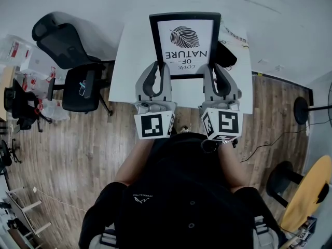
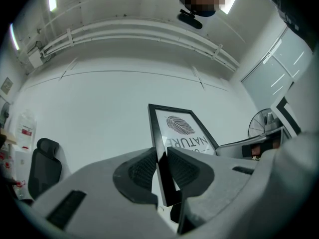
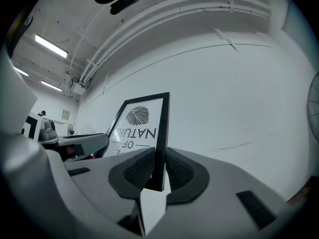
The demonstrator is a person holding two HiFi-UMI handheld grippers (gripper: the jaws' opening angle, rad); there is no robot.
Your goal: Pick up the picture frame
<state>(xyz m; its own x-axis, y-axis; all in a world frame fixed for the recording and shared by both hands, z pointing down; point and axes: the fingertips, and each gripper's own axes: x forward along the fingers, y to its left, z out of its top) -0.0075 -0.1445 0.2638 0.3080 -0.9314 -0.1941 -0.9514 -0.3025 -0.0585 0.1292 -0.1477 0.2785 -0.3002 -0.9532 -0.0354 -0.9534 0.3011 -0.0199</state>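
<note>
The picture frame [image 1: 185, 40] is black, with a white print of a leaf and the words LOVE OF NATURE, its text upside down to me. It is over the white table [image 1: 129, 61]. My left gripper [image 1: 158, 67] is shut on the frame's left rail near the corner closest to me. My right gripper [image 1: 215, 69] is shut on the right rail in the same way. In the left gripper view the rail of the frame [image 2: 182, 131] runs between the left gripper's [image 2: 160, 157] dark pads. The right gripper view shows the frame [image 3: 142, 121] clamped by the right gripper [image 3: 159, 161].
A black office chair [image 1: 72, 61] stands left of the table on the wooden floor. A dark object [image 1: 226, 53] lies on the table by the frame's right side. A fan base [image 1: 301, 108] with a cable and a yellow round table [image 1: 311, 191] are on the right.
</note>
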